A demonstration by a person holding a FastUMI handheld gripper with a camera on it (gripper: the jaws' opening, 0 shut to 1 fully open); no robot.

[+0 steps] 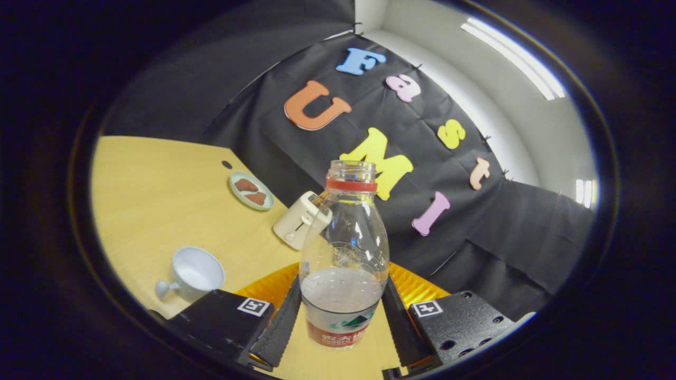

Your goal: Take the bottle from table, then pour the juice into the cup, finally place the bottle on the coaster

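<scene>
Fingers of your gripper (342, 327) press on both sides of the clear plastic bottle (344, 253), which stands between them at the lower centre of the frame, so you have it clamped around its lower body, near the label band. The bottle has no cap; its open neck with a red ring sits at mid-frame, leaning slightly to the right. Pale liquid fills only the lower part, its surface showing just above the label.

Behind the bottle's base you can see an orange-yellow ribbed coaster (417, 287), peeking out on either side of the bottle just ahead of the fingers. Whether the bottle touches it or is lifted clear, you cannot tell from this view.

To the lower left, just beside your left finger block, a white cup (194, 274) with a small handle stands on the light wooden table (158, 195), its mouth facing up and its inside looking empty.

Further up, left of the bottle's shoulder, you have a cream toaster (301, 220) near the table's far edge. Beyond it, toward the upper left, a pale green plate (251, 191) carries two brown pieces of food.
</scene>
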